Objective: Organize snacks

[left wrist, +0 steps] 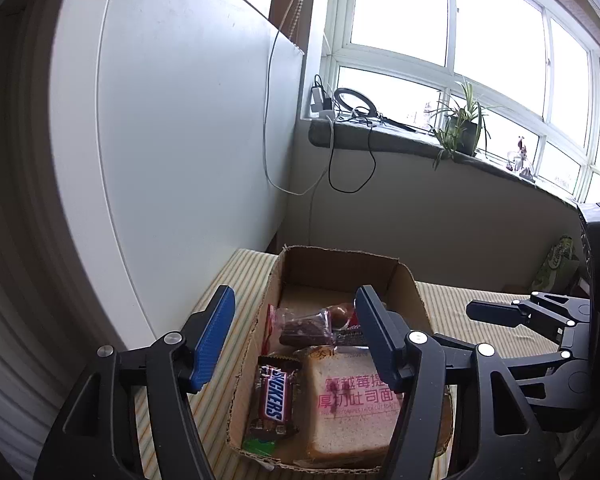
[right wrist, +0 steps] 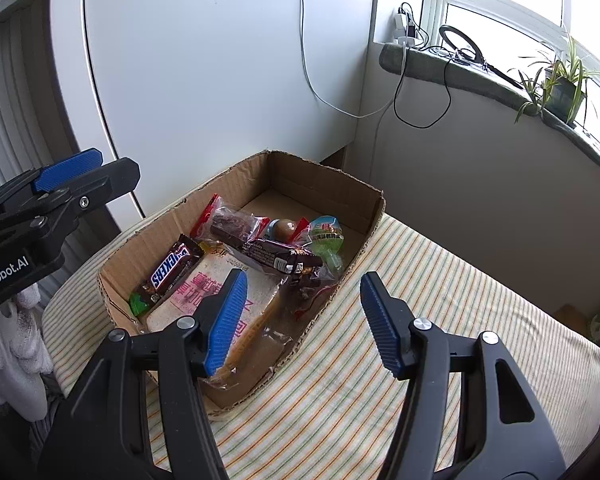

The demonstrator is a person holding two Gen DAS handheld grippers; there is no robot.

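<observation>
- Our left gripper (left wrist: 296, 336) has its jaws apart, with nothing between them. It hangs over the near end of the box (left wrist: 340, 266).
- Our right gripper (right wrist: 302, 322) has its jaws apart too, and it holds nothing. It hangs over the right wall of the box.
- The snacks all lie in the cardboard box, which sits on a striped cloth (right wrist: 440, 280).
- The bread (left wrist: 350, 408) in its clear bag looks soft and light. We think a hard squeeze would squash it, so we would pinch the loose bag end.
- The candy bar (left wrist: 274, 396) looks small and stiff, with a shiny, slippery wrapper. We would grab it across the middle.
- The little round sweet (right wrist: 283, 229) at the far end may roll.
- The box walls look thin and bendy, and the torn edges could catch a finger.
- There is open cloth on the right, and the far end of the box is bare.
</observation>
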